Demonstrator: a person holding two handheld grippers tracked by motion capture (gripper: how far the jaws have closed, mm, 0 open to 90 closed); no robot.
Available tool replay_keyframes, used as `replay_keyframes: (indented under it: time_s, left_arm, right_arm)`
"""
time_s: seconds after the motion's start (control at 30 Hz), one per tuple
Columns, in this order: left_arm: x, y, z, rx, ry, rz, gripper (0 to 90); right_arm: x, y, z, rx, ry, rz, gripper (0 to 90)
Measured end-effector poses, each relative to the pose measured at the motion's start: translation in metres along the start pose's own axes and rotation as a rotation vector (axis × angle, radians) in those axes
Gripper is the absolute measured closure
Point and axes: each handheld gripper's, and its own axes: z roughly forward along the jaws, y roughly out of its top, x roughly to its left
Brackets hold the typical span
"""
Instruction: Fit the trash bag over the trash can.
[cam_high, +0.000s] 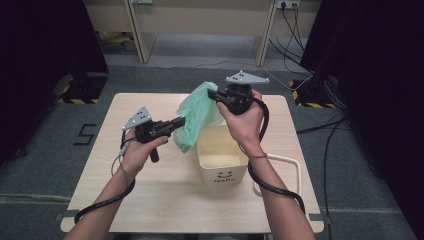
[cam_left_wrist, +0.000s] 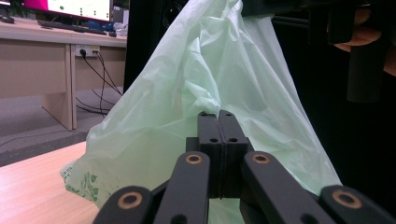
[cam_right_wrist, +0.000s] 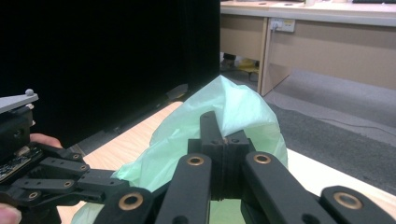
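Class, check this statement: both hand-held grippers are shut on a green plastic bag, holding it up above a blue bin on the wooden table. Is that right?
Not quite. The bin is cream-white, not blue, as the high view shows. The rest holds: the left hand-held gripper and the right hand-held gripper are both shut on the green plastic bag, holding it up above the bin on the wooden table.

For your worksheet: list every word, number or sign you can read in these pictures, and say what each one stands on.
"Hello", under a smiley face: on the front of the cream bin on the table.
"5": marked in black on the grey floor left of the table.
Dark green print on the green bag, near its lower corner: too blurred to read.
Monitor on the far desk: its content is too small to read.
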Motion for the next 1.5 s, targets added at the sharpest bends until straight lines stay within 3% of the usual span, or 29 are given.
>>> replay_keyframes:
  time_s: [0.53,0.83,1.13,1.3,1.5]
  left_arm:
    - [-0.026,0.009,0.030,-0.019,-0.071,0.017,89.8]
    - [-0.041,0.008,0.049,-0.004,-0.113,0.022,89.8]
    - [-0.050,0.004,0.057,0.019,-0.140,0.027,89.8]
    - [-0.054,0.000,0.060,0.061,-0.158,0.036,89.7]
    - [-0.055,-0.011,0.061,0.157,-0.189,0.034,88.6]
  right_arm:
    - [-0.018,0.008,-0.019,-0.028,-0.043,0.007,90.0]
    - [-0.028,0.008,-0.030,-0.030,-0.066,0.014,90.0]
    - [-0.033,0.010,-0.038,-0.045,-0.079,0.015,90.0]
    - [-0.033,0.007,-0.043,-0.034,-0.076,0.011,90.0]
    - [-0.039,-0.016,-0.045,0.027,-0.069,0.017,90.0]
